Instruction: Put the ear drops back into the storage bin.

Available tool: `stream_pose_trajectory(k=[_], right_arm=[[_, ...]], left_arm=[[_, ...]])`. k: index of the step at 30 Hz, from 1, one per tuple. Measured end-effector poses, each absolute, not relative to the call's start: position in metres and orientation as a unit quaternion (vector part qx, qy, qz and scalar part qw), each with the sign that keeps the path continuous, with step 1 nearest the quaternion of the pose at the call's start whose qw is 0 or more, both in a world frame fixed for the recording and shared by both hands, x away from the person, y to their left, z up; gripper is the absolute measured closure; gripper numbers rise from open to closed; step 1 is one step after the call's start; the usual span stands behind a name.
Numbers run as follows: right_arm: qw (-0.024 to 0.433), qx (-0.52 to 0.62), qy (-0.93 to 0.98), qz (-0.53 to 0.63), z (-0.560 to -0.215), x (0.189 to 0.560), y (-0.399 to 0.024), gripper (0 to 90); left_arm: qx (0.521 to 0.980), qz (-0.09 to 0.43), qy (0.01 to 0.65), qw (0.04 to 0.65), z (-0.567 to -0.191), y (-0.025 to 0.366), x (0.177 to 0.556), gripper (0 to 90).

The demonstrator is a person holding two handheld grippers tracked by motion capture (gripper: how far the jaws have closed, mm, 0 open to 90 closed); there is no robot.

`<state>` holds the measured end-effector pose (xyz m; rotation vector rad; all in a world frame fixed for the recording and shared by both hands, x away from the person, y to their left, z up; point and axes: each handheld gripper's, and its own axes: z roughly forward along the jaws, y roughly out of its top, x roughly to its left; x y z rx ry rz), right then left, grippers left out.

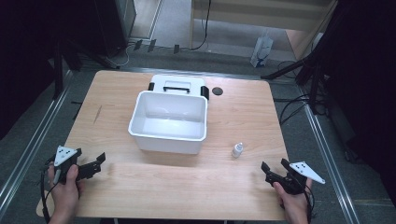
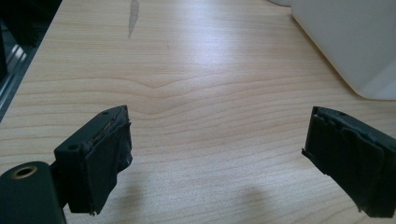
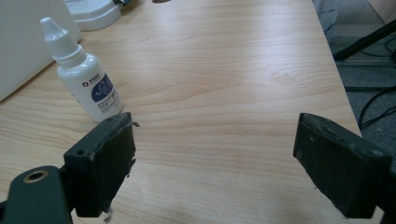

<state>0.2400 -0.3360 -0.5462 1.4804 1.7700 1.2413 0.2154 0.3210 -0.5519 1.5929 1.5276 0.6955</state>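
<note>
A white open box (image 1: pixel 168 122) stands in the middle of the wooden table (image 1: pixel 140 186), with its white lid (image 1: pixel 177 85) lying behind it. A small white dropper bottle (image 1: pixel 237 150) with a blue label stands upright to the box's right; the right gripper view has the bottle (image 3: pixel 84 79) just beyond the left jaw. My left gripper (image 1: pixel 98 161) rests open at the table's front left, jaws wide over bare wood (image 2: pixel 215 140), the box wall (image 2: pixel 350 42) off to its right. My right gripper (image 1: pixel 275 168) sits open at the front right, nothing between its jaws (image 3: pixel 215 158).
A small dark round disc (image 1: pixel 216 91) lies on the table beside the lid. Black stands and cables (image 1: pixel 299 102) crowd the floor around the table's right side. A white bag (image 1: pixel 261 49) sits on the floor beyond the far edge.
</note>
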Motion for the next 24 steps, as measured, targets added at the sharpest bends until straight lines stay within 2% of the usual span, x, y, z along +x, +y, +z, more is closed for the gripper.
stream_pose_trajectory(k=[19,24], right_arm=[[0.245,0.538,0.705,0.392,-0.545,0.249,-0.322,14.2],[0.243,0.515,0.746,0.344,-0.528,0.254,-0.311,14.9]], left_arm=[[0.634,0.267,0.61,0.393,-0.552,0.321,0.219,8.2],[0.632,0.261,0.611,0.399,-0.553,0.323,0.219,8.2]])
